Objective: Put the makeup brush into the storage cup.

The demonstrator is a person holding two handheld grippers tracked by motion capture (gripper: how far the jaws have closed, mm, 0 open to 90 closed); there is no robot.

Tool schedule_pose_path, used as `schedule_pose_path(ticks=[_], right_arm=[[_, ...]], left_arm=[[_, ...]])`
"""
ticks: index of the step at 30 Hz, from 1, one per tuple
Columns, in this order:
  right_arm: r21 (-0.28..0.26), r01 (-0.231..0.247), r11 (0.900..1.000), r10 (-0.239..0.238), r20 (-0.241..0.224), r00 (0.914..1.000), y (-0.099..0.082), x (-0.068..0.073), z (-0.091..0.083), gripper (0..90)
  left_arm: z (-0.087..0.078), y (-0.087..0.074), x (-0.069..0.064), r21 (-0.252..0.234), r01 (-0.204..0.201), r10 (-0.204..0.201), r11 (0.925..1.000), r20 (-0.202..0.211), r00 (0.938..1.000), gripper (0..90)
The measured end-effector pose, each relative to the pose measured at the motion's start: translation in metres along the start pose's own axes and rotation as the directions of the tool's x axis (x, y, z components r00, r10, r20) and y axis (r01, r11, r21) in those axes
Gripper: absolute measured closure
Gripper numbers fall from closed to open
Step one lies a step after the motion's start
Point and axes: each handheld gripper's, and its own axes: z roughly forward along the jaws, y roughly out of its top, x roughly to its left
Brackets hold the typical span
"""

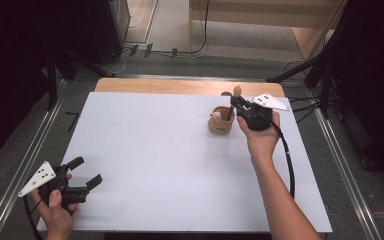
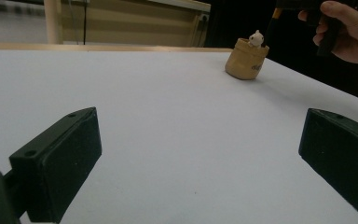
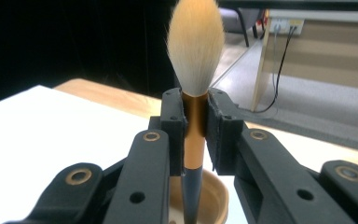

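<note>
A makeup brush [image 3: 195, 79] with pale tan bristles, a copper ferrule and a dark handle stands upright between my right gripper's [image 3: 196, 128] jaws, which are shut on the ferrule. Its handle reaches down into a small tan pot [image 1: 221, 121] on the white table top [image 1: 170, 155]. In the high view the right gripper [image 1: 238, 101] hovers just right of and above the pot, brush [image 1: 237, 91] tip up. A small white figure [image 2: 256, 38] pokes out of the pot [image 2: 246, 59]. My left gripper [image 1: 86, 172] rests open at the table's front left, nothing between its jaws.
A wooden strip [image 1: 190, 86] runs along the table's far edge. Metal rails [image 1: 27, 165] flank the table on both sides. Black stands and cables [image 1: 315, 75] crowd the far right corner.
</note>
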Motion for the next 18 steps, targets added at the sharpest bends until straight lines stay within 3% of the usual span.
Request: schedule_pose_path(ticks=[14, 18], right_arm=[[0.052, -0.027, 0.9983, 0.027, 0.005, 0.9996, -0.013, -0.003, 0.008, 78.5], [0.092, -0.081, 0.9925, 0.082, -0.011, 0.9966, -0.011, -0.004, 0.006, 55.4]], left_arm=[[0.0, 0.0, 0.001, -0.005, 0.007, -0.007, 1.0, 0.006, 1.0, 0.0], [0.0, -0.001, 0.001, -0.005, 0.009, -0.009, 0.9999, 0.002, 1.0, 0.0]])
